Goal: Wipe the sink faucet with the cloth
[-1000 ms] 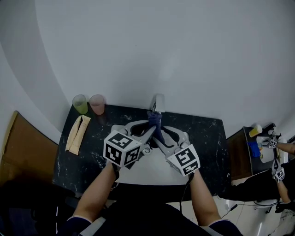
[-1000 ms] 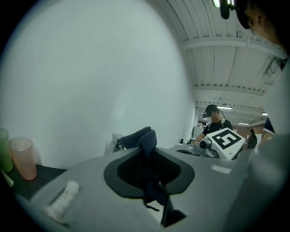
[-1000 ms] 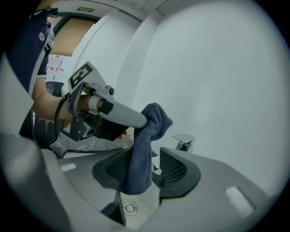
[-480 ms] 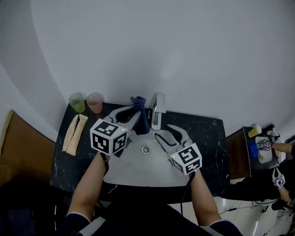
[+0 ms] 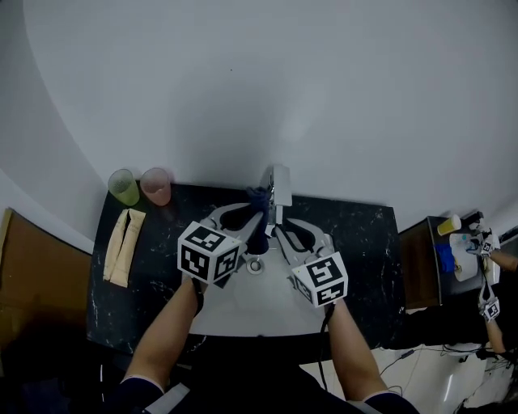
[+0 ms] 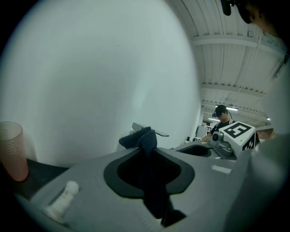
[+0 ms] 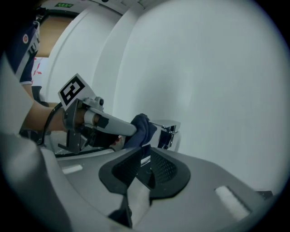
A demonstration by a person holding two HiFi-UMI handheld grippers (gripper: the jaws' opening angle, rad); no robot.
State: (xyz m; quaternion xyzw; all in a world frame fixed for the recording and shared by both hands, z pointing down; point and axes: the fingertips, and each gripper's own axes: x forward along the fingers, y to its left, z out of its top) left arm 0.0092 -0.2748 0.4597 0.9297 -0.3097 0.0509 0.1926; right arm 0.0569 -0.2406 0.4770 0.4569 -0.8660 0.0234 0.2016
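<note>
1. Black counter [image 5: 368,242] carries a white sink [image 5: 235,303].
2. Left gripper [image 5: 257,217]: jaws narrow, clamped on the cloth's top.
3. Right gripper [image 5: 278,233]: jaws have just been closing and now pinch the cloth's hanging end.
4. Faucet [image 5: 280,187] stands at the sink's back rim.
5. Dark blue cloth [image 6: 141,138] is bunched against the faucet's left side.

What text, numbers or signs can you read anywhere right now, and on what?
No legible text anywhere.
Left cube and right cube: black-and-white square marker patterns only, no letters or numbers.
Green sign high up in the right gripper view: too small to read.
</note>
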